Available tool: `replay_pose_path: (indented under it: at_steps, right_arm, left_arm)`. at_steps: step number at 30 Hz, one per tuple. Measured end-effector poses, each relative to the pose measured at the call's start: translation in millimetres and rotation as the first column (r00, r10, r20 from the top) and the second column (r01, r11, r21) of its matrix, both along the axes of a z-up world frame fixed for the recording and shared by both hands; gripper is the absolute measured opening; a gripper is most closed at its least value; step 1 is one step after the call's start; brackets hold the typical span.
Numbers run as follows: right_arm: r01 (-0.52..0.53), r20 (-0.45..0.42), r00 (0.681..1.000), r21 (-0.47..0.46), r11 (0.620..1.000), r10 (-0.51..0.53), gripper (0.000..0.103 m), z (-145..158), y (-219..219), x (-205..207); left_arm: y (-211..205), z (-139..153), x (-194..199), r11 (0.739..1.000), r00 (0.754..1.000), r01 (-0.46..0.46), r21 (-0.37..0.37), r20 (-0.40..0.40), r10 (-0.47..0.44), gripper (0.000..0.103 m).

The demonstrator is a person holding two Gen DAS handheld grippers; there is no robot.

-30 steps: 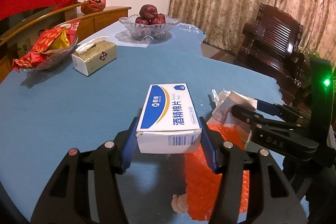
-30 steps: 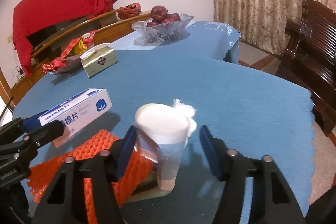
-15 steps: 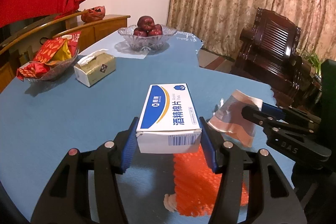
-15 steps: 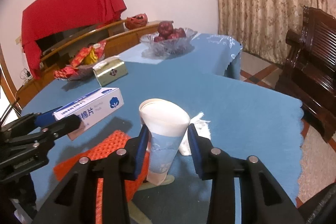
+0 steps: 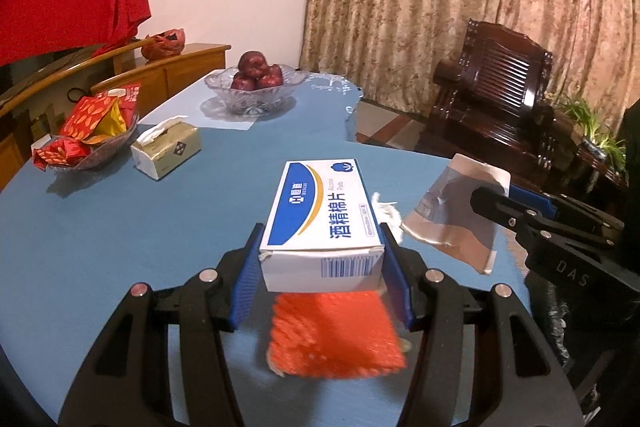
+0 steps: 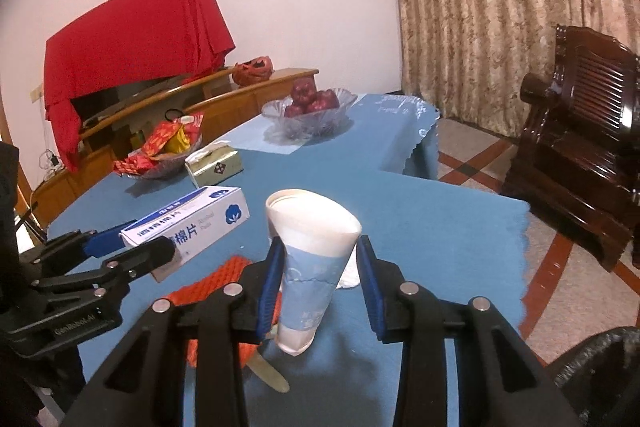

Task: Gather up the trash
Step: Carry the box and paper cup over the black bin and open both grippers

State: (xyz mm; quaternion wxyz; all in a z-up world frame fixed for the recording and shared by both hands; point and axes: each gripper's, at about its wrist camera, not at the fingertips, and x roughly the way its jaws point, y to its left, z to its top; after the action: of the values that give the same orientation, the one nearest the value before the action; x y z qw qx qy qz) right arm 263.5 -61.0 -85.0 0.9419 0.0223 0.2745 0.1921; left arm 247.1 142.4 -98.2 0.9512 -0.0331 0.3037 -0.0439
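My left gripper (image 5: 320,259) is shut on a white and blue alcohol pad box (image 5: 324,215) and holds it above the blue table (image 5: 120,227). The box also shows in the right wrist view (image 6: 192,227). My right gripper (image 6: 318,267) is shut on a squashed paper cup (image 6: 312,259), lifted off the table; the cup shows at the right of the left wrist view (image 5: 456,215). An orange foam net (image 5: 332,335) lies on the table under the box. A crumpled white tissue (image 5: 386,213) lies beyond it.
A tissue box (image 5: 166,149), a glass dish of red snack packets (image 5: 86,135) and a glass bowl of apples (image 5: 256,87) stand farther back. A flat wooden stick (image 6: 268,373) lies by the net. A dark wooden armchair (image 5: 500,95) and a black bin bag (image 6: 600,371) are at the right.
My right gripper closed on the paper cup and lifted it off the table. Both grippers rose, the left still holding the box; the tissue stayed on the table.
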Motion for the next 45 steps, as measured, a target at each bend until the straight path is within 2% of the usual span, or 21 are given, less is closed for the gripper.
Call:
replay_pose_path:
  at_steps: [14,24,35,45]
  right_arm:
    - [0.069,0.055,0.996,0.011,0.998,-0.069,0.035,25,-51,-50]
    - [0.172,0.081,0.982,0.002,0.985,-0.171,0.035,37,-106,-88]
    - [0.334,0.093,0.939,-0.021,0.942,-0.331,0.035,39,-182,-140]
    - [0.465,0.083,0.884,-0.039,0.885,-0.461,0.035,31,-244,-182]
  left_arm:
    - [-59,17,-30,0.994,0.994,0.111,0.000,0.021,-0.111,0.053]
    - [-112,28,-48,0.977,0.976,0.215,0.001,0.045,-0.215,0.053]
    - [-187,24,-70,0.937,0.936,0.349,-0.010,0.051,-0.348,0.053]
    - [-254,12,-88,0.884,0.883,0.467,-0.012,0.048,-0.466,0.053]
